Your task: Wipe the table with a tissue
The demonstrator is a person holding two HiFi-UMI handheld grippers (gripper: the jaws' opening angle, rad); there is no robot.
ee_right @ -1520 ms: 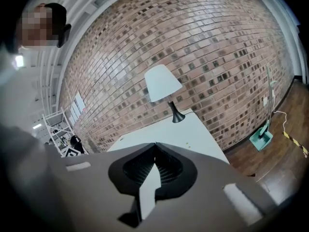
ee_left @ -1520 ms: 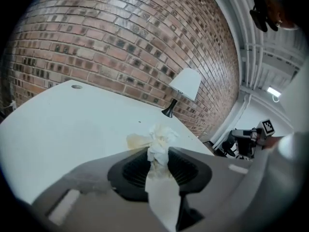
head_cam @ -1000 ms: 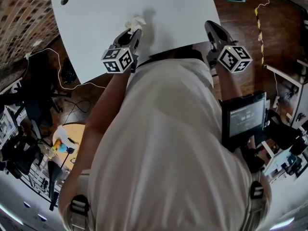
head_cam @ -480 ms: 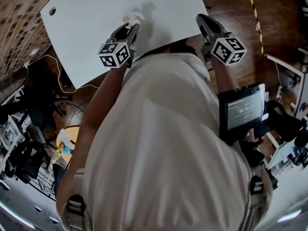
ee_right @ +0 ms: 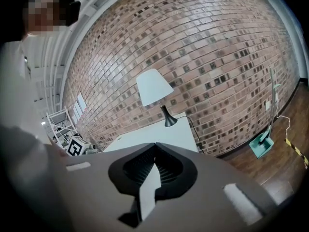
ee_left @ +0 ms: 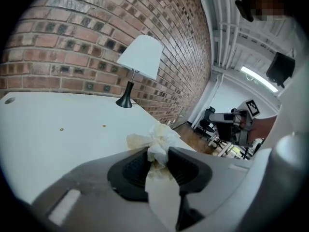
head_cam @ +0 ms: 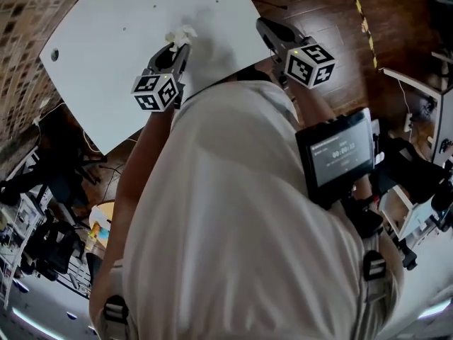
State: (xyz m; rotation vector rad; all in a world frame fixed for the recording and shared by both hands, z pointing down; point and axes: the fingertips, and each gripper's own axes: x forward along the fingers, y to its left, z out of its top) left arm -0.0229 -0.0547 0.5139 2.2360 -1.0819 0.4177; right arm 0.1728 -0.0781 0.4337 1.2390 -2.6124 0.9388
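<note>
Now | left hand-held gripper [ee_left: 155,162] clamps tissue [ee_left: 161,137] over table [ee_left: 53,139] | right hand-held gripper [ee_right: 154,146] closed, empty

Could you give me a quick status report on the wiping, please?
Left hand-held gripper shut on crumpled tissue, over the white table. Right hand-held gripper shut, empty, beside the table. Lamp at far end.

The white counter [head_cam: 106,55] fills the head view's upper left. The tissue [ee_left: 158,138] is cream, stained yellowish. The left hand-held gripper [ee_left: 157,152] is grey with black pads [ee_left: 131,172] and a black-and-white squared marker cube [head_cam: 155,91]. The brick wall [ee_left: 87,37] is red-brown.
</note>
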